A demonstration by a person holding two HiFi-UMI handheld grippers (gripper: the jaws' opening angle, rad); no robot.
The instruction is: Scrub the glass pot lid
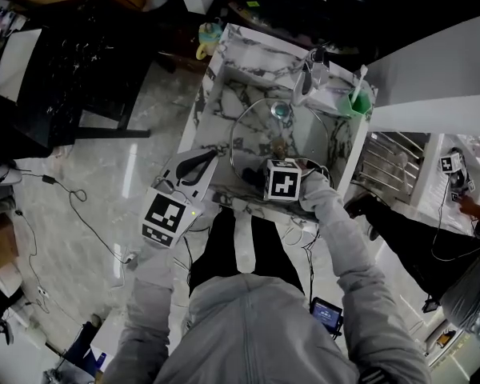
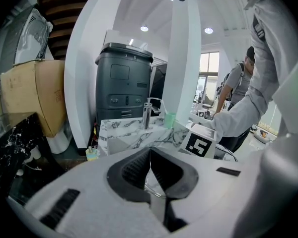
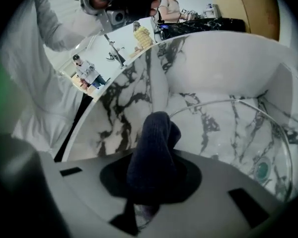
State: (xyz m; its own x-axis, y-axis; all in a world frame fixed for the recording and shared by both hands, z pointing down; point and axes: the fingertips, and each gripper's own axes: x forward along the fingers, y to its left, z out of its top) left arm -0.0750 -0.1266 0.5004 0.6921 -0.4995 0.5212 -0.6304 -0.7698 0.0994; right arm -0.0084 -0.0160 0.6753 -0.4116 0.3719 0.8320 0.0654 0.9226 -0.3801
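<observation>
The glass pot lid (image 1: 260,130) stands tilted in the marble sink (image 1: 224,94); its metal rim arcs across the basin in the right gripper view (image 3: 228,133). My left gripper (image 1: 212,154) reaches in from the left and is shut on the lid's near rim (image 2: 156,191), jaws pressed together (image 2: 150,165). My right gripper (image 1: 256,178) sits at the sink's front edge, shut on a dark blue cloth (image 3: 156,133) that sticks out past the jaws (image 3: 154,150), just beside the lid's rim. Whether the cloth touches the glass is unclear.
A faucet (image 1: 308,74) and a green cup (image 1: 356,101) holding a toothbrush stand at the sink's back right. A small yellow item (image 1: 208,38) sits behind the sink. A dark grey bin (image 2: 123,81) and a cardboard box (image 2: 32,95) stand beyond. Cables (image 1: 72,194) lie on the floor at left.
</observation>
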